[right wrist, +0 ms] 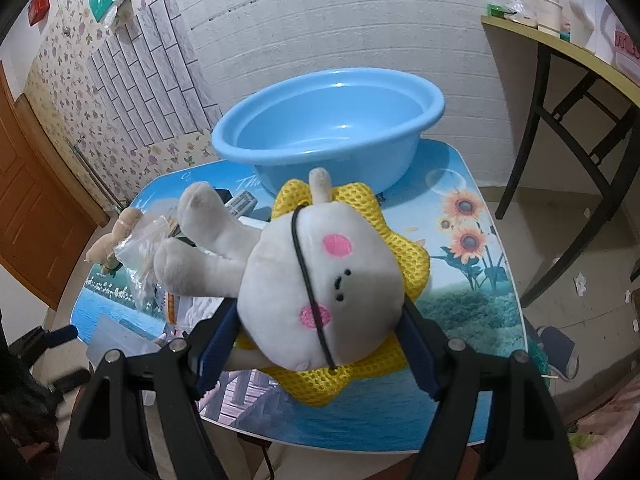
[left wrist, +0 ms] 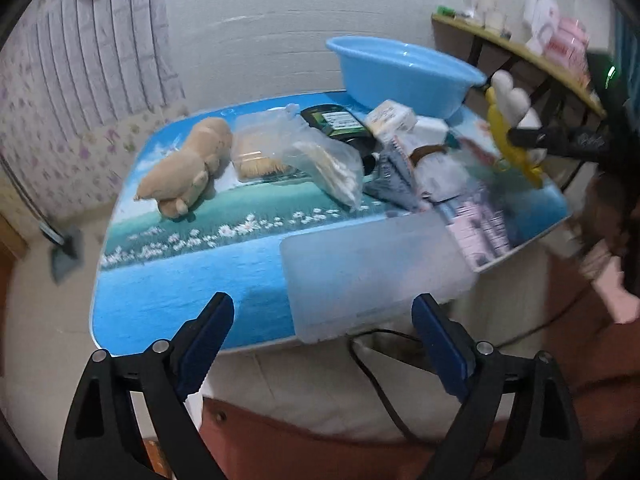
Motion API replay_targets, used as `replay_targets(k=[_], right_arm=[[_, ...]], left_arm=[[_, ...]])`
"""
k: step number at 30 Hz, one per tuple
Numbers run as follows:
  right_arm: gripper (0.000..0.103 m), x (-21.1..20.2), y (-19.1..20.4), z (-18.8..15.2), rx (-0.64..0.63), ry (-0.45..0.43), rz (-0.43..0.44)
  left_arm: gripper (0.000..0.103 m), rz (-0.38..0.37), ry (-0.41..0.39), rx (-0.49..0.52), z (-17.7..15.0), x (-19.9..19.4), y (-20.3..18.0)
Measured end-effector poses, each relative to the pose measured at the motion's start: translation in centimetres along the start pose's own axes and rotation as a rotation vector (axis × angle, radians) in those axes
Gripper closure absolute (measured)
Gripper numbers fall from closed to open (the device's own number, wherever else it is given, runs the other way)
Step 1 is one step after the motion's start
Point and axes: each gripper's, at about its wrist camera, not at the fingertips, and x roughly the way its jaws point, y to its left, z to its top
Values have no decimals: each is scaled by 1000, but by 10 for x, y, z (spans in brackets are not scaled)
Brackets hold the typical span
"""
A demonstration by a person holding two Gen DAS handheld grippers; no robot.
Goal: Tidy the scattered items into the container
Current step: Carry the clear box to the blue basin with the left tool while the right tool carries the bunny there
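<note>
My right gripper (right wrist: 320, 316) is shut on a white plush toy (right wrist: 320, 280) backed by a yellow mesh star, held above the table just in front of the empty blue basin (right wrist: 332, 120). The left wrist view shows the same toy (left wrist: 512, 120) at the right, beside the basin (left wrist: 400, 72). My left gripper (left wrist: 324, 308) is open and empty over the table's front edge. A translucent plastic case (left wrist: 372, 276) lies just beyond its fingertips. Further back lie a tan plush (left wrist: 188, 164), a bag of cotton swabs (left wrist: 328, 160), a clear toothpick box (left wrist: 256, 152) and a dark tin (left wrist: 336, 120).
The low table (left wrist: 180, 292) has a printed blue sea scene. A white box (left wrist: 392, 116) and pink booklets (left wrist: 476, 228) crowd its right side. A black cable (left wrist: 376, 364) hangs below the front edge. A side table (right wrist: 560, 52) with jars stands at the right.
</note>
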Motion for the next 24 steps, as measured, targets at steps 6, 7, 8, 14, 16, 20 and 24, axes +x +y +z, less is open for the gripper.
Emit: replay_targets(k=[6,7,8,14,16,20,24], right_arm=[[28,-3,2,-3,9,10,7],[28,-4,3,-3,7,5,5],[28,-6,3,-3,8,1,4],[28,-6,6,-6,-1,2,7],[28,-6,6,-7,-2,8,7],[28,-7,6,-8,1,10,10],[28,-7,6,-9,-8,14,7]], left_arm=[[10,-48,-16,-12,11,18,-6],[10,-53,-19,-13,14,22,-7],[9,-62,-22,-13,17,25,-8],[7,-60,-117,147,29,22,-24],[5,-56,-152,231,32,19,-23],[5,-182,-163,423,40,19,-22],[5,-291,-98,628,51,28,-27]])
